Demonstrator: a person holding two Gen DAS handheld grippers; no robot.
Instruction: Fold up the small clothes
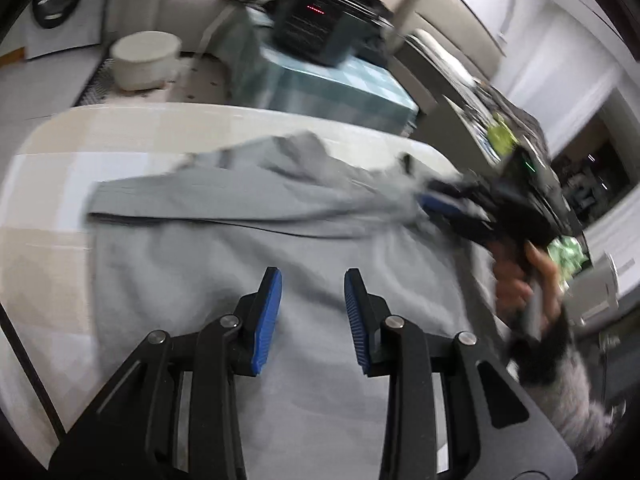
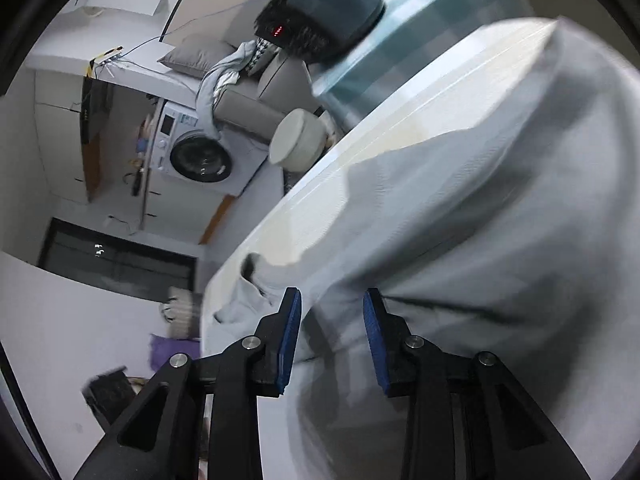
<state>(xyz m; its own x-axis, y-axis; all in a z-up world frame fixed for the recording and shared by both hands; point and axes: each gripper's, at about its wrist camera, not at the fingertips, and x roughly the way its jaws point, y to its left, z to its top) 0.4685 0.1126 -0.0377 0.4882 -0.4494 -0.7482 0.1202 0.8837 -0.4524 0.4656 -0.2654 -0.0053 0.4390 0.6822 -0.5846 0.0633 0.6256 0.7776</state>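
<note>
A glossy cream table (image 1: pixel 52 168) with a rounded edge carries a soft grey garment (image 1: pixel 224 248), matte and creased, its top part folded across in a long band. The left gripper (image 1: pixel 313 312) hangs released above the cloth, ribbed blue pads (image 1: pixel 267 320) apart. At the garment's right edge the right gripper (image 2: pixel 331 336) stands parted, grasping nothing.
</note>
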